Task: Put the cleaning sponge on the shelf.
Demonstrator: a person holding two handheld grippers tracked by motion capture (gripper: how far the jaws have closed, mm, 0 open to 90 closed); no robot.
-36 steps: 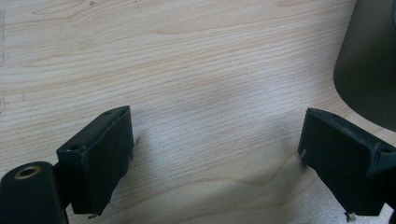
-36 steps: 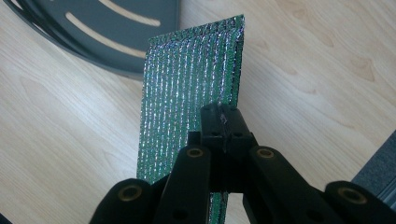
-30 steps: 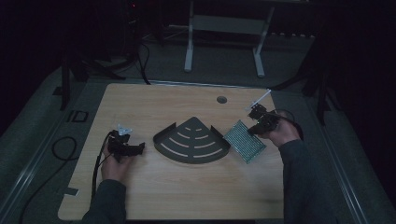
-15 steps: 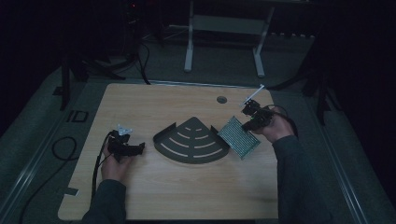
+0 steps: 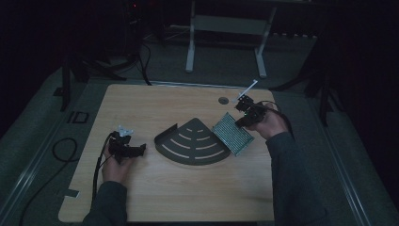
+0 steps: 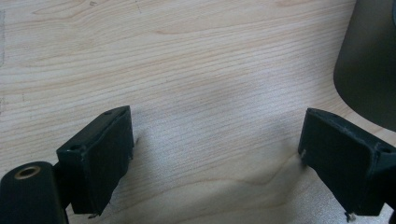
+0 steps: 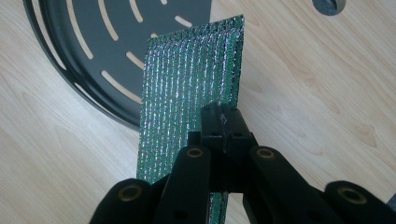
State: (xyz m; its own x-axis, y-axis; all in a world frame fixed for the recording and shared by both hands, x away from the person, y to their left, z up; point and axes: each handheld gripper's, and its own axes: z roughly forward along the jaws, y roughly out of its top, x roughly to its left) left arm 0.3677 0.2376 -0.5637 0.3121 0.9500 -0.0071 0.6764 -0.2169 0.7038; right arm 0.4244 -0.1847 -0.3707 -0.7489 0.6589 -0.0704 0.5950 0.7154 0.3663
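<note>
A shiny green-and-silver scouring pad hangs tilted above the table at the right edge of a dark fan-shaped slotted tray. My right gripper is shut on the pad's near edge; in the right gripper view the pad stands up from the closed jaw tips, partly over the tray. My left gripper lies low on the table left of the tray, open, with bare wood between its fingers. The tray's rim shows at the upper right of the left gripper view.
A small round grommet hole sits in the wooden table behind the tray, also in the right gripper view. Cables trail off the table's left side. A metal stand rises beyond the far edge.
My right gripper has carried the pad left and slightly up, from flat beside the tray to tilted at its right edge. The left gripper has kept still.
</note>
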